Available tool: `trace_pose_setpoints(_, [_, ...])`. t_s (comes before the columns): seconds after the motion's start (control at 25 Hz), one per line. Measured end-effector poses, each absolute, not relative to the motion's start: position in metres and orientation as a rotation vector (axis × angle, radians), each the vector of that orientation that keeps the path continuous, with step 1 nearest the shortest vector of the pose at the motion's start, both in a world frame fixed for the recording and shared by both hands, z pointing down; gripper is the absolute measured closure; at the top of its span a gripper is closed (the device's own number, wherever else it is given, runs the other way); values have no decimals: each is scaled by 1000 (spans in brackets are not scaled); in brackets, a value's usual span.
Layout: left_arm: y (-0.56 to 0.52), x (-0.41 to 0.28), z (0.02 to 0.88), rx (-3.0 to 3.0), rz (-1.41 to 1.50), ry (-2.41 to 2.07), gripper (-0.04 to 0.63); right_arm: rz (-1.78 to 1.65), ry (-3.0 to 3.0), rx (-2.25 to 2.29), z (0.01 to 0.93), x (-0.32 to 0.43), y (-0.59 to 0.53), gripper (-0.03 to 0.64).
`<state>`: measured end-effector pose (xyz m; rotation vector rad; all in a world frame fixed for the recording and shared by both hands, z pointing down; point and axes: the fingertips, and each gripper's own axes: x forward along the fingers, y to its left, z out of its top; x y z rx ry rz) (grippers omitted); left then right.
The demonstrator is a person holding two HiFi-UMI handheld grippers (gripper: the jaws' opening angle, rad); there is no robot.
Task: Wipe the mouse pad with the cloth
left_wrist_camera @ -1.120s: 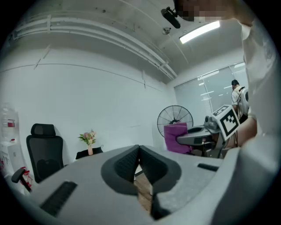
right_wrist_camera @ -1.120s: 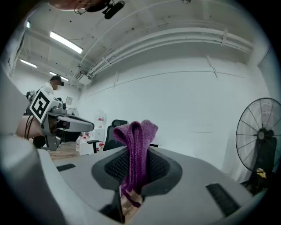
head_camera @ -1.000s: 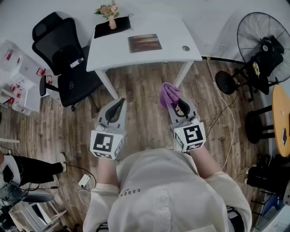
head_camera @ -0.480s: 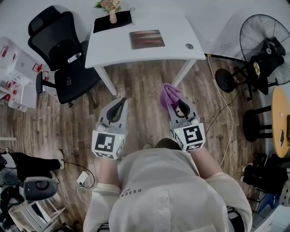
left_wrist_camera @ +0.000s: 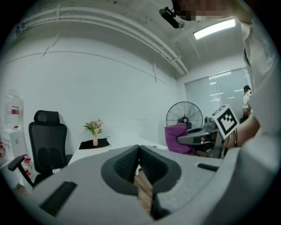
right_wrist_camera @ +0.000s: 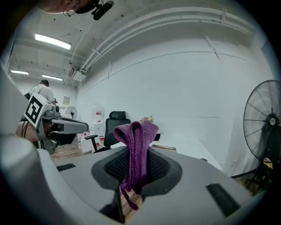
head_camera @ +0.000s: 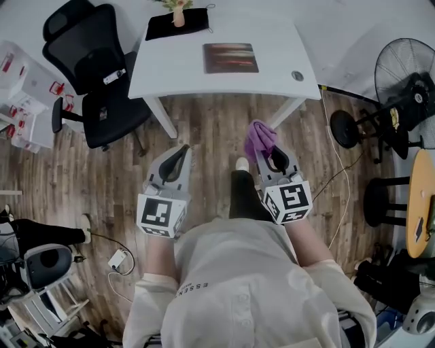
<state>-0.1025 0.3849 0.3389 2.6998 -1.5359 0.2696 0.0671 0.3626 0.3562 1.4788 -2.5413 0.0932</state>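
Observation:
My right gripper point(head_camera: 266, 152) is shut on a bunched purple cloth point(head_camera: 260, 138), which stands up out of the jaws point(right_wrist_camera: 136, 139). The left gripper point(head_camera: 181, 149) is shut and holds nothing; its pads point(left_wrist_camera: 131, 159) meet. Both hang over the wooden floor, short of the white table point(head_camera: 183, 64). On that table lies a dark reddish-brown rectangular pad point(head_camera: 231, 58). At the far edge a black mat point(head_camera: 163, 27) lies under a flower vase point(head_camera: 178, 13). The left gripper view also catches the right gripper point(left_wrist_camera: 199, 137) and the cloth point(left_wrist_camera: 175, 138).
A black office chair point(head_camera: 95, 61) stands left of the table. A floor fan point(head_camera: 408, 75), a stool point(head_camera: 348, 128) and a round wooden table point(head_camera: 423, 194) are on the right. White shelves point(head_camera: 24, 88) are at far left. A small round disc point(head_camera: 297, 76) lies on the table's right end.
The person has stepped closer to the table; a leg and foot now show between the grippers. Both grippers stay shut, the right one still on the cloth.

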Motion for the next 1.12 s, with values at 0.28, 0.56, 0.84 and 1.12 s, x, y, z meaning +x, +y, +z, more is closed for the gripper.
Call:
trace_pose_setpoints(0.28, [298, -89, 337, 2641, 334, -1624, 594, 96, -2604, 1375, 352, 73, 258, 525])
trace_pose_setpoints(0.56, [190, -50, 329, 2611, 347, -1676, 594, 88, -2652, 1277, 341, 101, 144, 525])
trace_pose_setpoints(0.84, [99, -23, 319, 2613, 277, -1697, 594, 106, -2685, 1220, 342, 123, 45, 525])
trace_pose_setpoints(1.12, [44, -20, 336, 2616, 391, -1668, 594, 176, -2651, 1165, 364, 118, -15, 525])
